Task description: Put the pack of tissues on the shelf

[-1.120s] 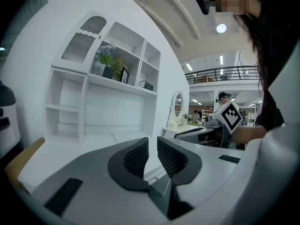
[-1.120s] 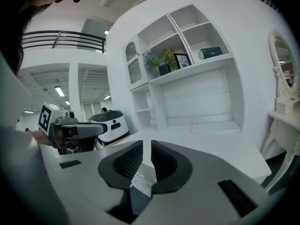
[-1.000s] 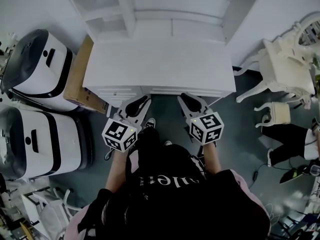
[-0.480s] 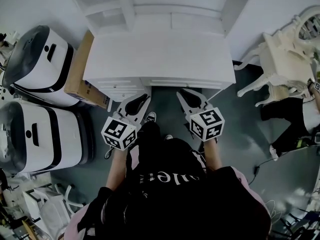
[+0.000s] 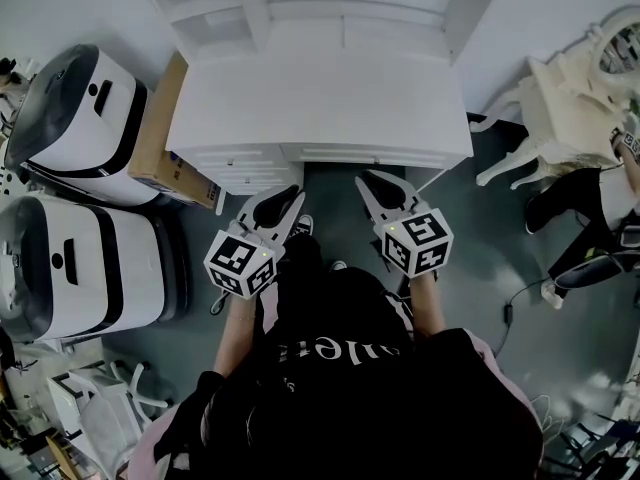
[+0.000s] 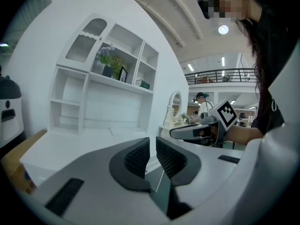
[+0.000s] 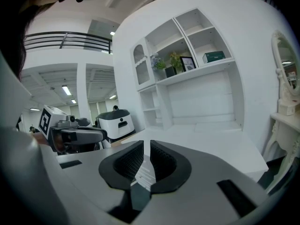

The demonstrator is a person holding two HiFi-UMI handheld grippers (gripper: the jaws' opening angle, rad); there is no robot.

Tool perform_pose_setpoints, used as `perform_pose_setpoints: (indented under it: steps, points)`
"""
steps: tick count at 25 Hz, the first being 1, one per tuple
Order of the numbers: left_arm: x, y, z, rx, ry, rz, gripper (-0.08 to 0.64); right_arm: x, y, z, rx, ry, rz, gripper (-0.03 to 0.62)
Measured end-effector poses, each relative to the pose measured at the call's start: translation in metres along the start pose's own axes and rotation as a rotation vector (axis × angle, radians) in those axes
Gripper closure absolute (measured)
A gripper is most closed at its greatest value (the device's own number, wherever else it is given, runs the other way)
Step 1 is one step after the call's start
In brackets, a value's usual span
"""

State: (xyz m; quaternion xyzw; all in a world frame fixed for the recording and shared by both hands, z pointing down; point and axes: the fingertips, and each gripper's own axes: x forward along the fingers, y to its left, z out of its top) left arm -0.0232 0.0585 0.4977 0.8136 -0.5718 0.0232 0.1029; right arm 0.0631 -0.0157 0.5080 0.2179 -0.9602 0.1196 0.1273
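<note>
Tissues: pack of tissues (image 7: 213, 56), small and dark green, on the upper shelf (image 7: 206, 68) of the white hutch (image 7: 197, 102), in the right-hand compartment, well apart from both tongs.
Neighbours: picture frame (image 7: 188, 63), potted plant (image 7: 174, 64) and flowers (image 7: 156, 62) along the same shelf, left of the pack.
Left tongs (image 6: 153, 146): closed, pads together, gripping nothing; just short of the front edge of the desk (image 5: 320, 108).
Right tongs (image 7: 146, 146): closed as well, empty; beside the left pair, pointing toward the hutch.
Floor: cardboard box (image 5: 160, 138) against the left side of the desk.
</note>
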Motion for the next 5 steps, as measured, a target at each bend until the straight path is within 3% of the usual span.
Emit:
perform_pose_setpoints:
  steps: [5]
  points:
    - [0.0011, 0.0110, -0.0010, 0.001, -0.001, 0.005, 0.508, 0.0097, -0.0005, 0.0002, -0.004, 0.001, 0.004, 0.520]
